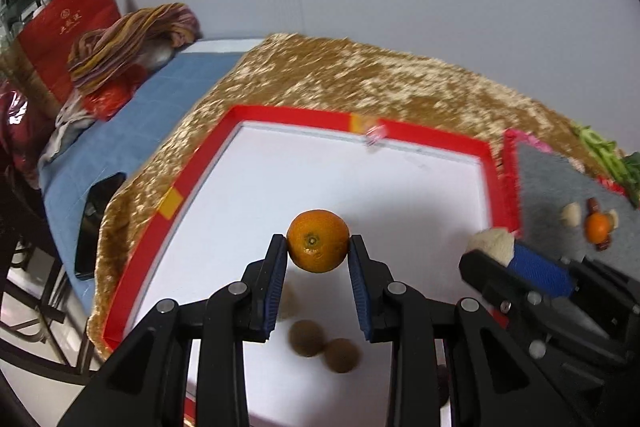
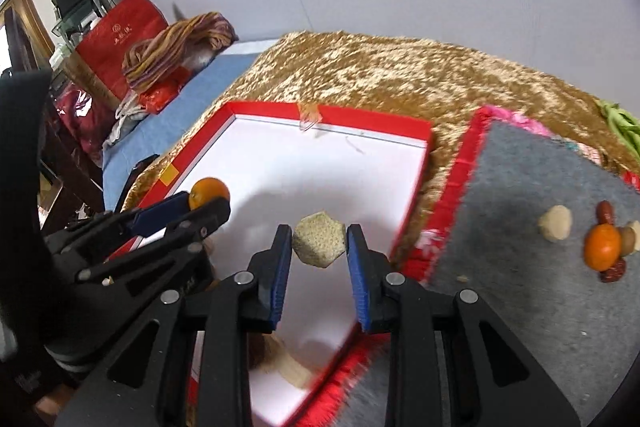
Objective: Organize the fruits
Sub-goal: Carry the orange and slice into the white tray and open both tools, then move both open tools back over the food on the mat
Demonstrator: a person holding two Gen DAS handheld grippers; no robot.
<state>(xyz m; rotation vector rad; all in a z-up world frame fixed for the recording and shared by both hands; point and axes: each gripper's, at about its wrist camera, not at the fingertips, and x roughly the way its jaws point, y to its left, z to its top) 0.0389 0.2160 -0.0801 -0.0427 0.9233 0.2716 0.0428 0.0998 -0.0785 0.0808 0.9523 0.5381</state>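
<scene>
Orange between left fingers (pads touching), above tray

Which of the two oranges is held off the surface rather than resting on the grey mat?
The orange clamped in the left hand-held gripper, over the white tray. The other orange lies on the mat among smaller fruits.
</scene>
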